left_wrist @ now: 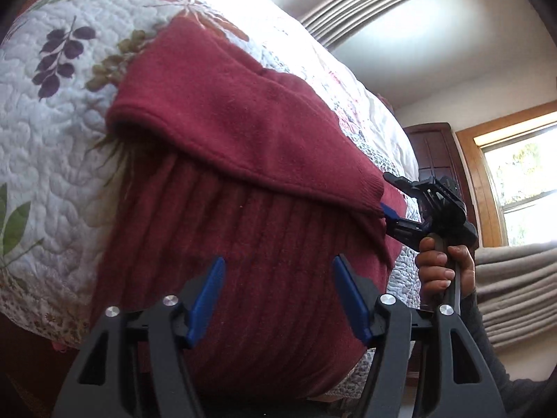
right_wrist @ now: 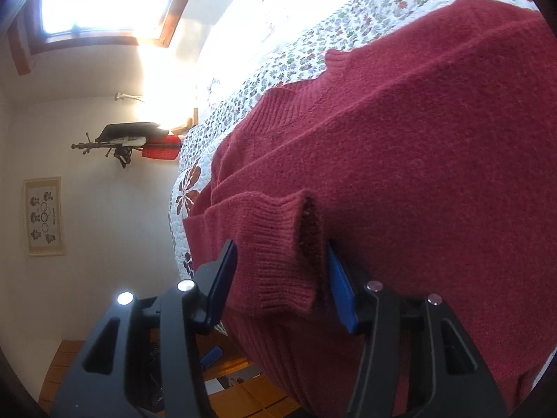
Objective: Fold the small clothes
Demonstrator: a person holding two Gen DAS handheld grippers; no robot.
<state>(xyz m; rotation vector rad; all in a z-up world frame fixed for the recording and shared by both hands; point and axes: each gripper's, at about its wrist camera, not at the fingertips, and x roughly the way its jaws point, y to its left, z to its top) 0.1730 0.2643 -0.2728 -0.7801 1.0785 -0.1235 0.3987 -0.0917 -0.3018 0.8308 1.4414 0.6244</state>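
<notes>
A dark red knit sweater (left_wrist: 243,146) lies on a quilted bed, one sleeve folded across its ribbed body. My left gripper (left_wrist: 280,296) hovers open over the ribbed hem, its blue pads (left_wrist: 209,296) wide apart with nothing between them. My right gripper (left_wrist: 391,196), held by a hand (left_wrist: 442,264), sits at the sleeve's end on the right. In the right wrist view the sleeve cuff (right_wrist: 278,254) lies between the spread pads (right_wrist: 339,289) of my right gripper (right_wrist: 282,278); the jaws are wide and do not squeeze it. The sweater's body (right_wrist: 435,139) fills the right side.
The floral quilt (left_wrist: 52,122) covers the bed around the sweater. Beyond the bed are a window (left_wrist: 522,191), a dark wooden cabinet (left_wrist: 435,153), a folded beige blanket (left_wrist: 515,292), a wood floor (right_wrist: 236,393) and a framed picture (right_wrist: 44,216).
</notes>
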